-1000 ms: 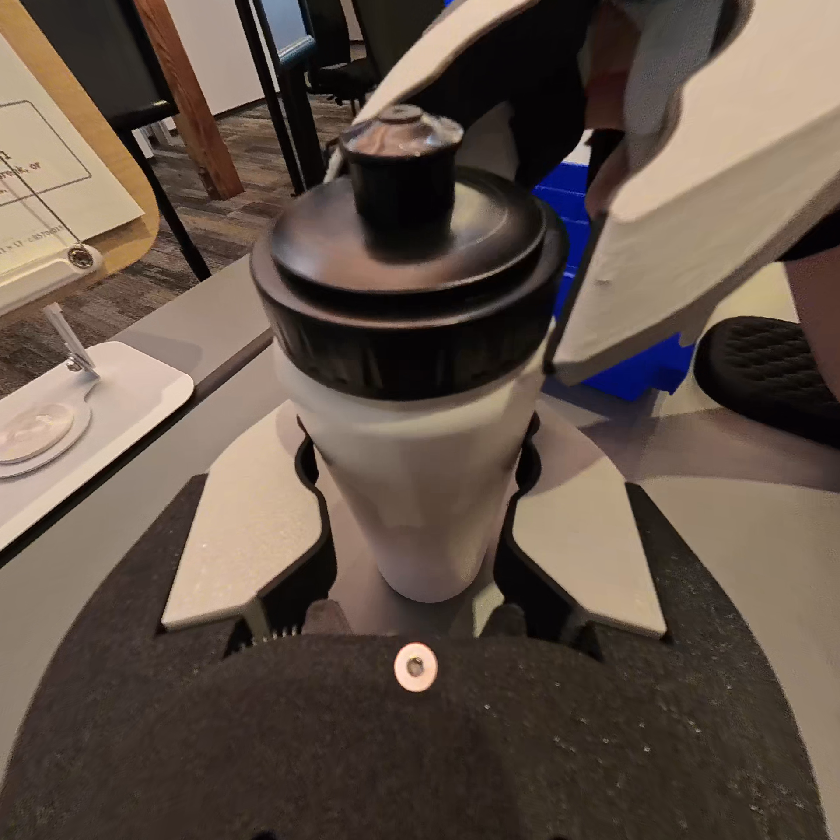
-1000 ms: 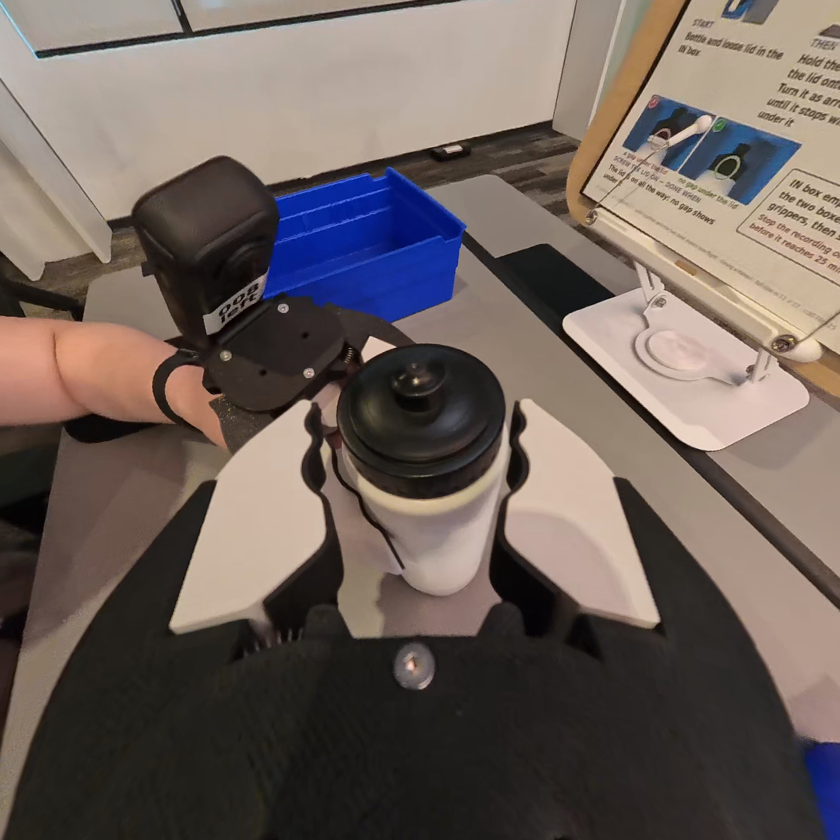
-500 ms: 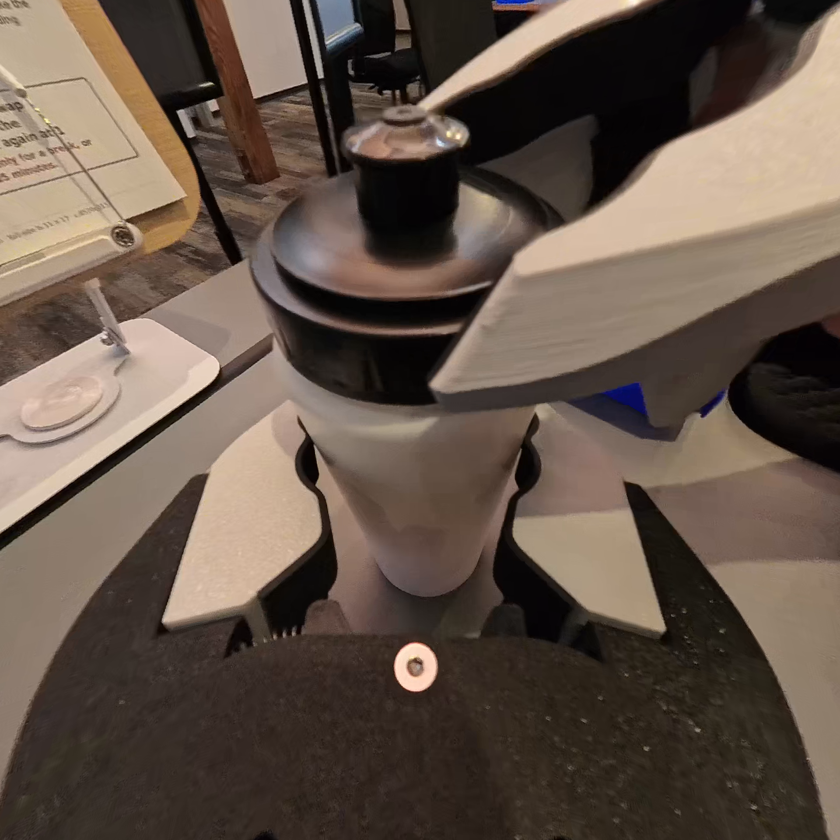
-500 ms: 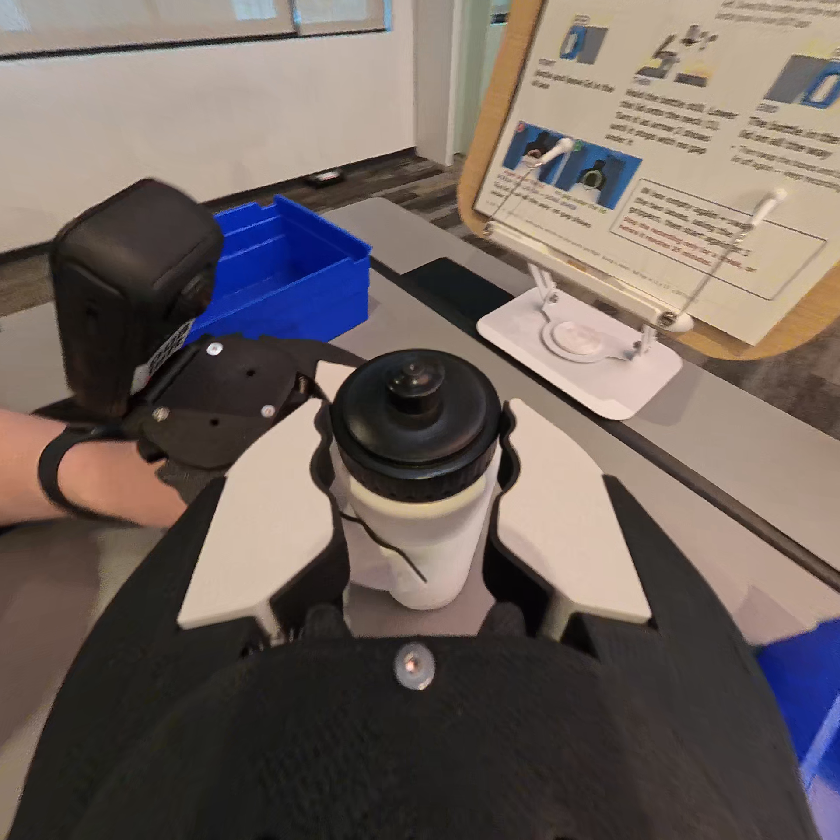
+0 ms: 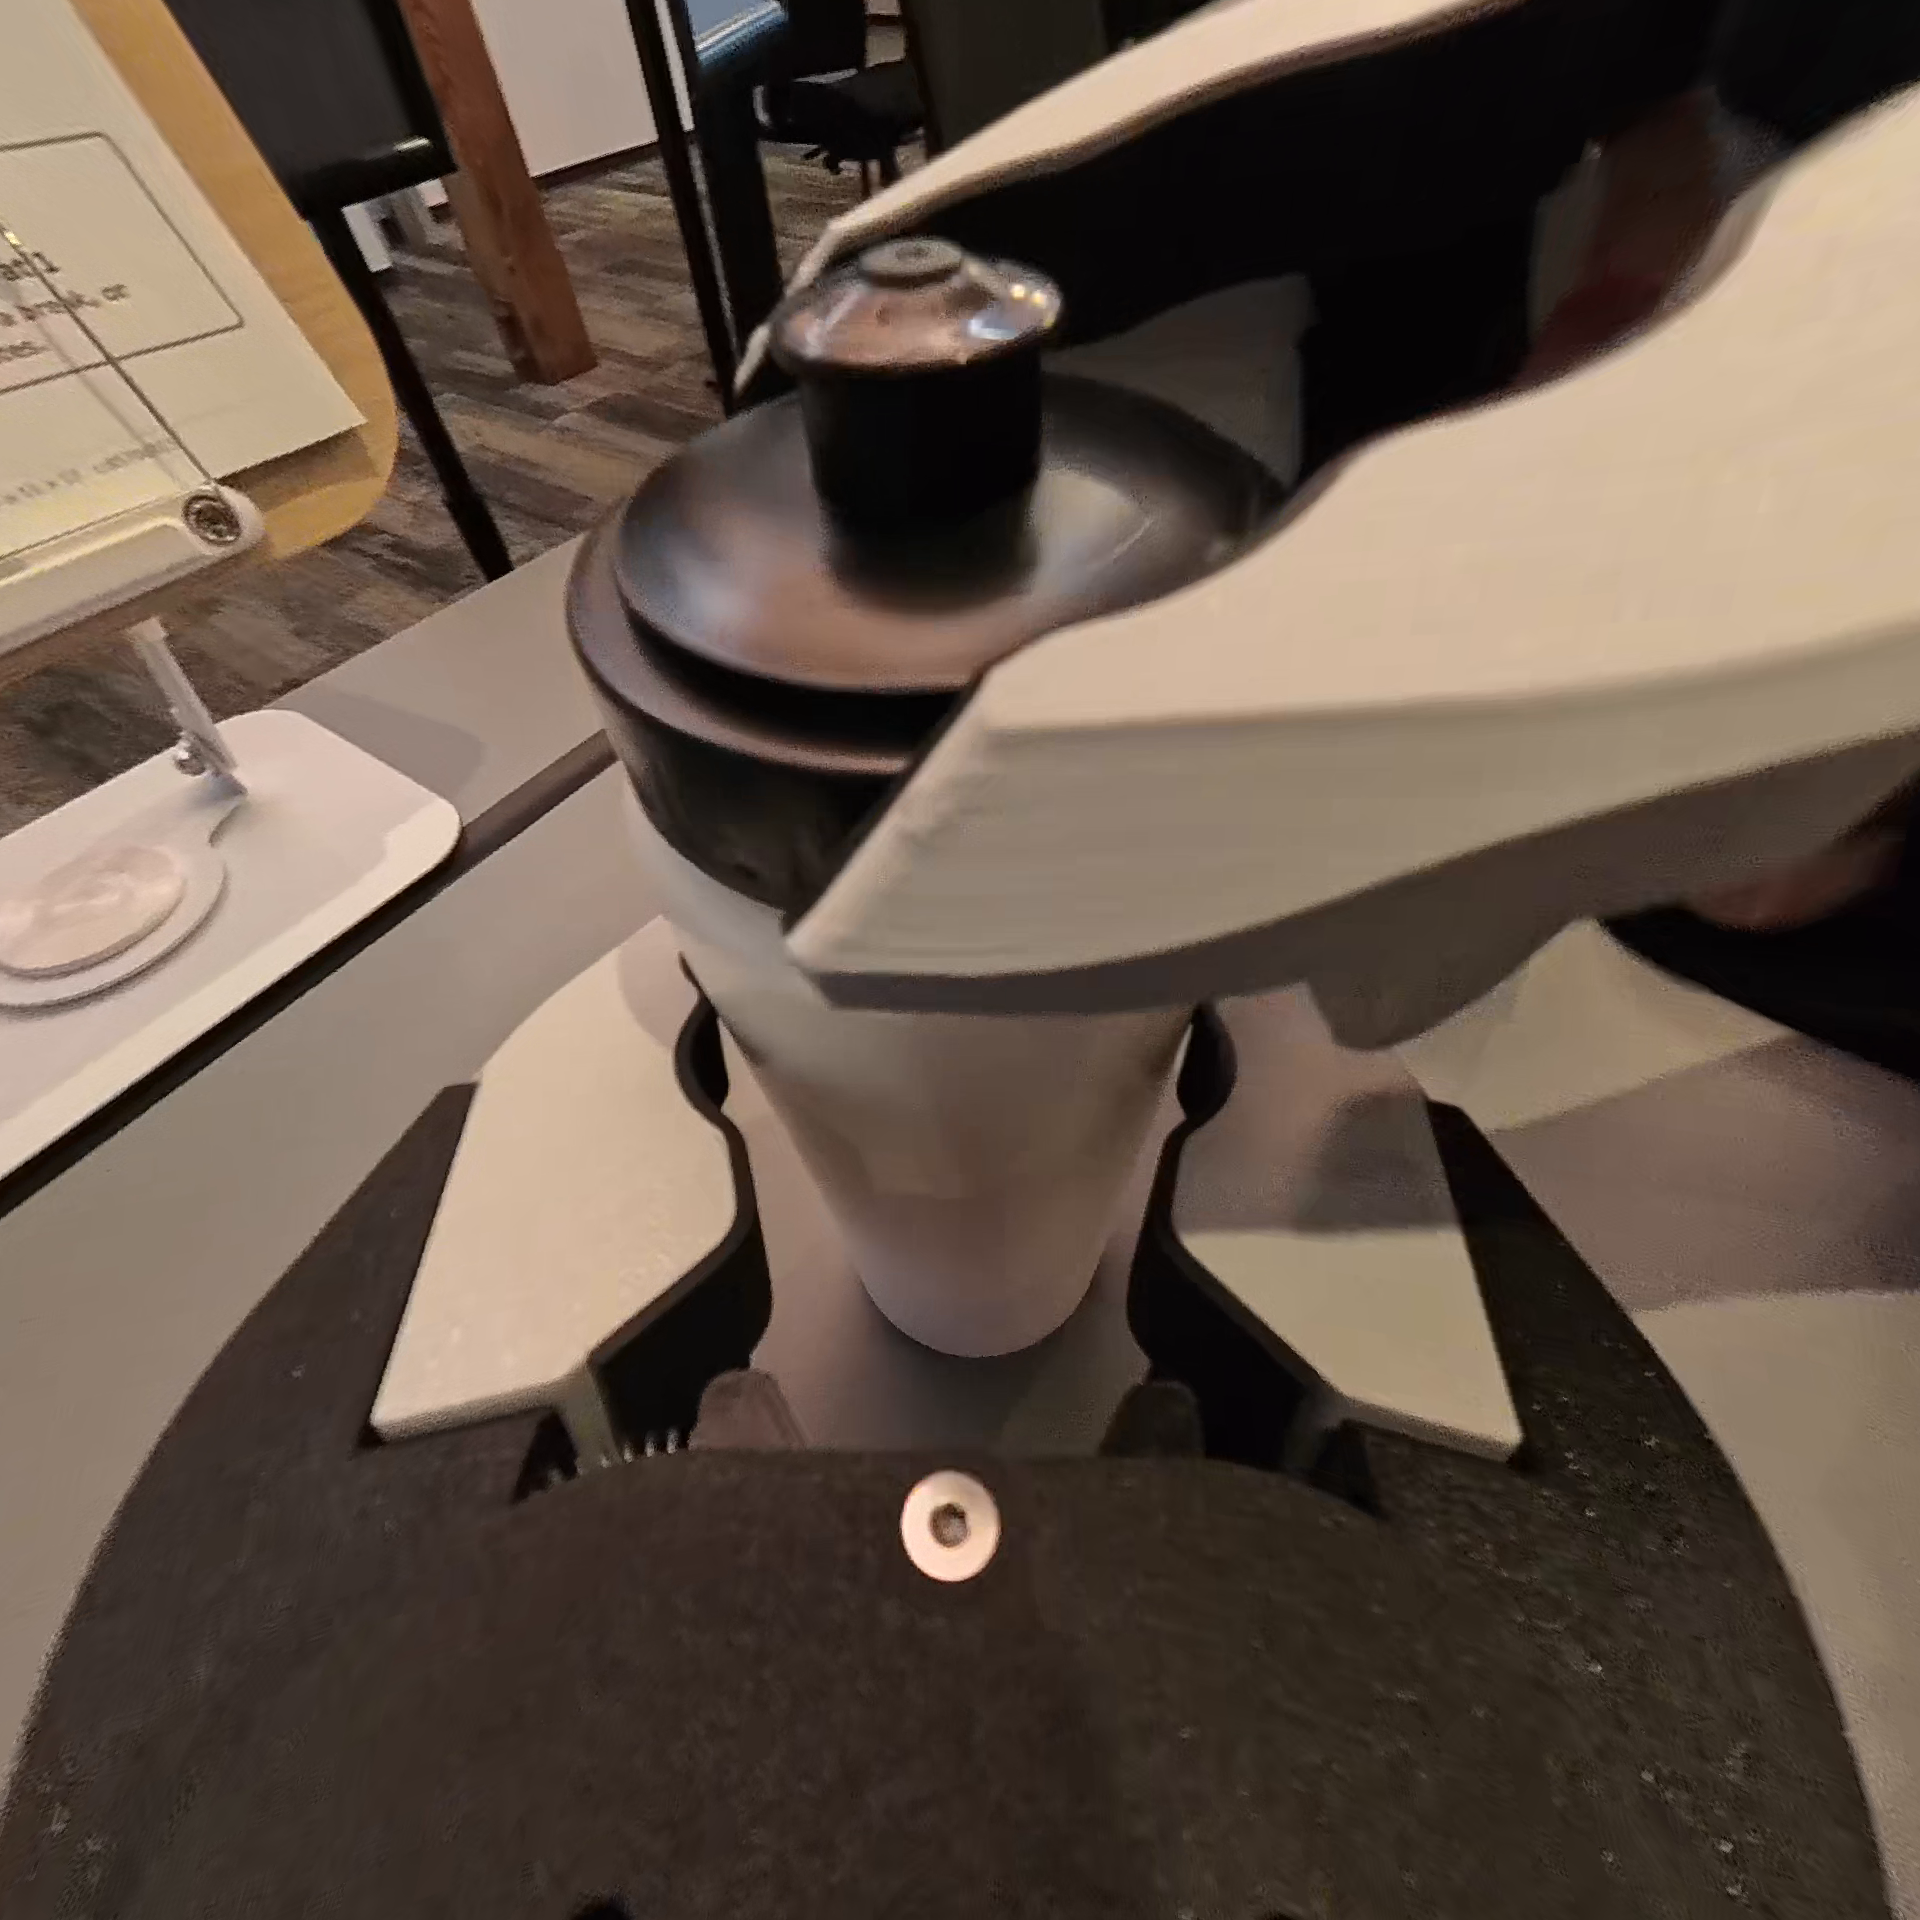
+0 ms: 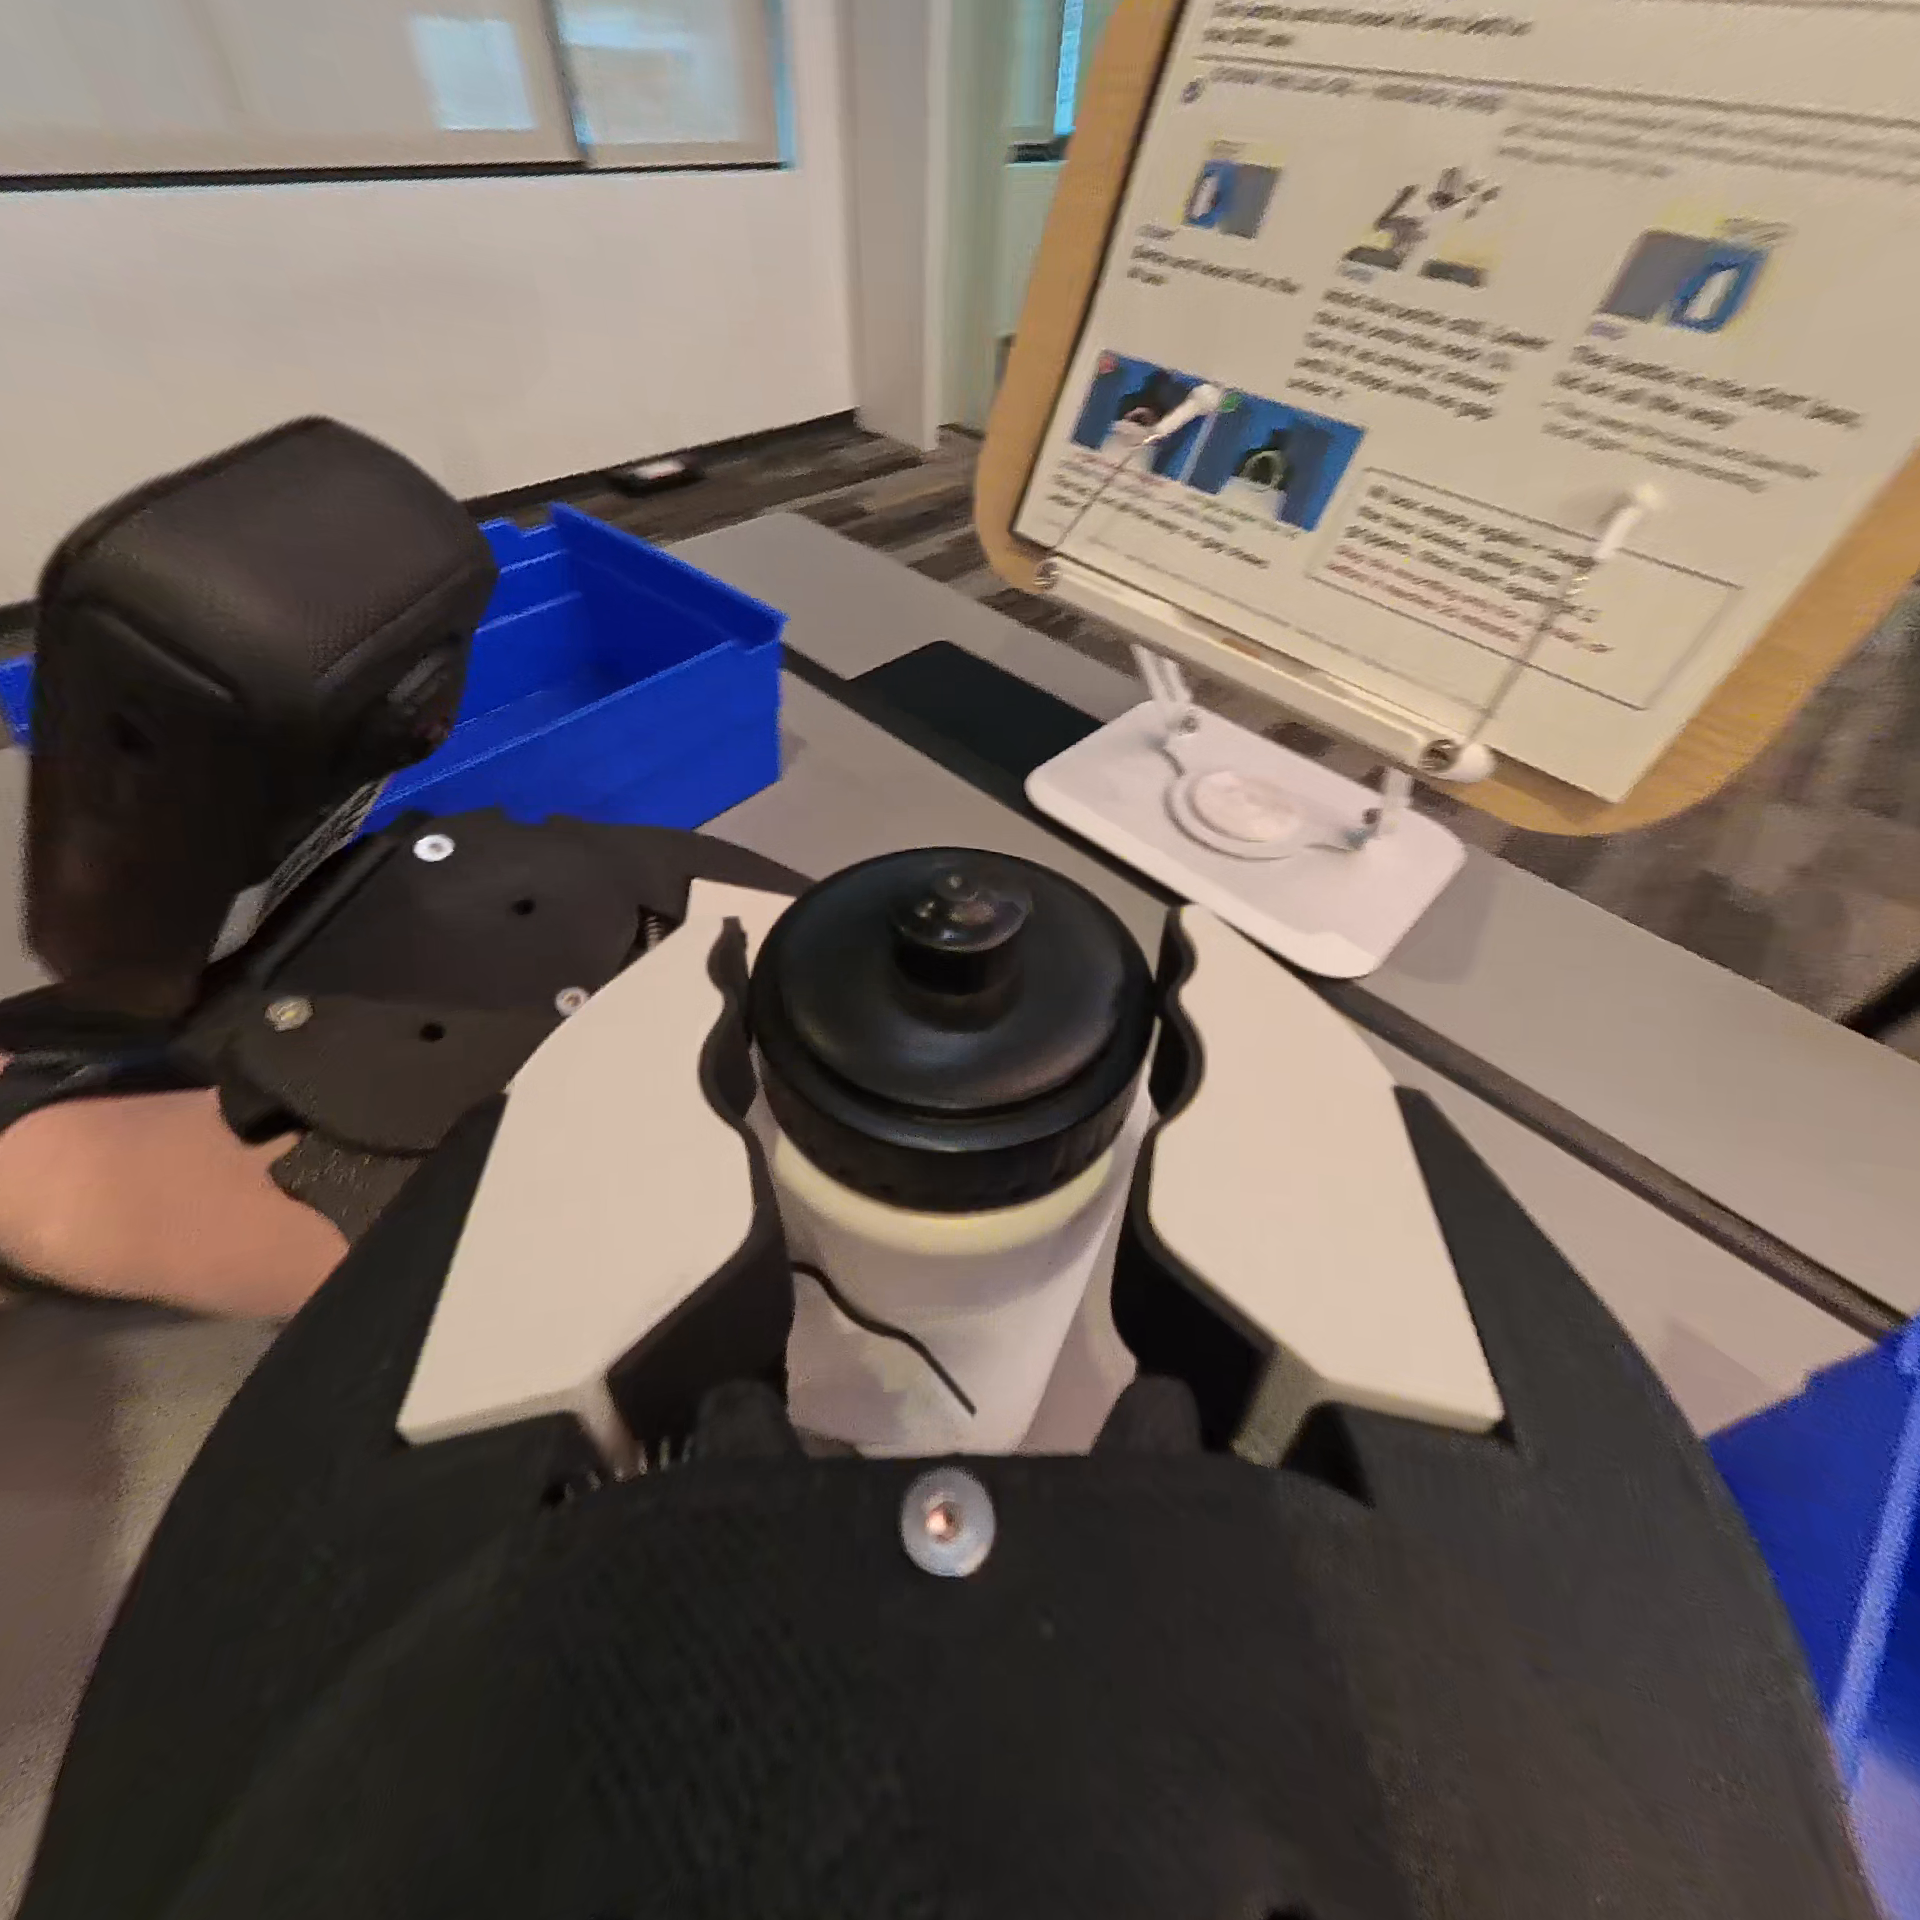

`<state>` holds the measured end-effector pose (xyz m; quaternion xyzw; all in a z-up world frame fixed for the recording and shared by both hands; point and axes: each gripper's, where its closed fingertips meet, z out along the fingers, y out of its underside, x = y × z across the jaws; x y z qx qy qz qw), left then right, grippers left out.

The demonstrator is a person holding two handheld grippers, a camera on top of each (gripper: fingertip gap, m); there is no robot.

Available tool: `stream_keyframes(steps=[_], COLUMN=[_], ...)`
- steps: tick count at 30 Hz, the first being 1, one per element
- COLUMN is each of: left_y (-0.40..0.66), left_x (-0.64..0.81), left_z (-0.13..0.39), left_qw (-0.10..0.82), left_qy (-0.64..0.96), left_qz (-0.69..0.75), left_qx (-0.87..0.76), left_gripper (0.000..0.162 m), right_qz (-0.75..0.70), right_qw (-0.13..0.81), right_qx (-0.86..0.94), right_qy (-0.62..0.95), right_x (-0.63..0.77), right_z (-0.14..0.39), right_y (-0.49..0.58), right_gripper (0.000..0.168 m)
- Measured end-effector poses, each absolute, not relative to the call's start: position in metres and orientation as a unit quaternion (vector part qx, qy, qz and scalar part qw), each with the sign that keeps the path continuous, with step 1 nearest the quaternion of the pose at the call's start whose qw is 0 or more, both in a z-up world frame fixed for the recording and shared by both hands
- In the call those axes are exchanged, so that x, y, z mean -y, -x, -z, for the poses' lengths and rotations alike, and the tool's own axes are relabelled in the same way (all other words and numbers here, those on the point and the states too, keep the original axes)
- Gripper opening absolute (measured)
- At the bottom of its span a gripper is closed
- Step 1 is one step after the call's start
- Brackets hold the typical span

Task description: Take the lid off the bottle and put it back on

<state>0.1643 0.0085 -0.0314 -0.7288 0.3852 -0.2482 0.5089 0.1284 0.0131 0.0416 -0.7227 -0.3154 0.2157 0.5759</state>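
gripping one bottle with two grippers, lid on

you have the white squeeze bottle [image 5: 966,1164] standing upright on the grey table [image 5: 208,1195], with your left gripper [image 5: 961,1122] clamped on its lower body. your right gripper [image 6: 951,1039] comes in from above and grasps the black screw lid [image 6: 951,1049], one pale finger [image 6: 623,1143] pressed against each side of the ribbed rim. the lid sits on the neck; whether it is fully screwed down you cannot tell.

room to move is tight to the front: a table seam [image 6: 1558,1132] runs close past the bottle, and just beyond it stands the white base [image 6: 1247,842] of the instruction board [image 6: 1455,416]. one blue bin [image 6: 623,686] sits on the far side of the table behind your left gripper, and the corner of another blue bin [image 6: 1849,1558] shows at the near right edge.

your left hand [image 6: 135,1205] lies low near the tabletop, holding its gripper roughly level with the camera housing [image 6: 239,644] on top. seen from the left wrist, the right gripper slants down from the upper right across the lid.

count: one bottle, one lid, two grippers, two blue bins, one board.
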Motion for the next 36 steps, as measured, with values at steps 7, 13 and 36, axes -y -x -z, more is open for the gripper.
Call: stream_keyframes(steps=[7,13,36], left_y=[-0.164,-0.169,-0.155], left_x=[-0.003,0.006,-0.003], left_z=[0.032,0.033,0.033], left_qw=[0.497,0.495,0.497], left_qy=[0.715,0.699,0.716], left_qz=[0.261,0.274,0.248], left_qx=[-0.416,-0.438,-0.423], left_gripper=[0.087,0.087,0.086], right_qz=[-0.299,-0.313,-0.292], right_qw=[0.506,0.486,0.486], right_qx=[0.425,0.51,0.438], right_qy=[0.688,0.637,0.698], right_x=[0.0,0.011,0.005], right_z=[-0.039,-0.033,-0.026], right_y=[-0.124,-0.132,-0.117], right_gripper=[0.08,0.075,0.083])
